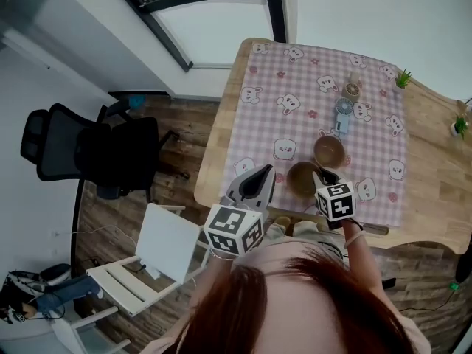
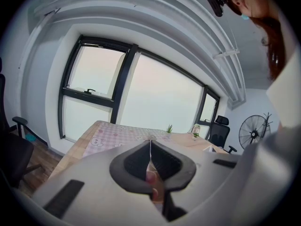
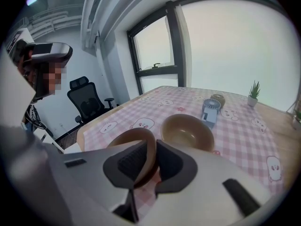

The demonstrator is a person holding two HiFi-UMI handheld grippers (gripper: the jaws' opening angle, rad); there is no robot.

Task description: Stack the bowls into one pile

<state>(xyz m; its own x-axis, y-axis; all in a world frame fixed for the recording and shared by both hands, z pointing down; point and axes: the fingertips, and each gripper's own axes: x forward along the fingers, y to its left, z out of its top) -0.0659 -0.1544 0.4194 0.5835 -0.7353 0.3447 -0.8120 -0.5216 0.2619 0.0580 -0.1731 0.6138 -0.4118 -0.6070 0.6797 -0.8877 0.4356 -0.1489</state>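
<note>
Two bowls are set on the bench (image 1: 435,198), the far bowl (image 1: 329,150) just beside the near bowl (image 1: 301,178). The near bowl's rim is straddled by the parted jaws of the right hand-held gripper (image 3: 154,145); the left hand-held gripper (image 2: 150,142) is held with jaws together.

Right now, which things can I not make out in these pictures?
Whether the right tool grips the near bowl: right gripper view, its rim fills the gap.
The far bowl and near bowl, left gripper view: behind the left tool.
The round thing beside the fan: head view, too small to name.
</note>
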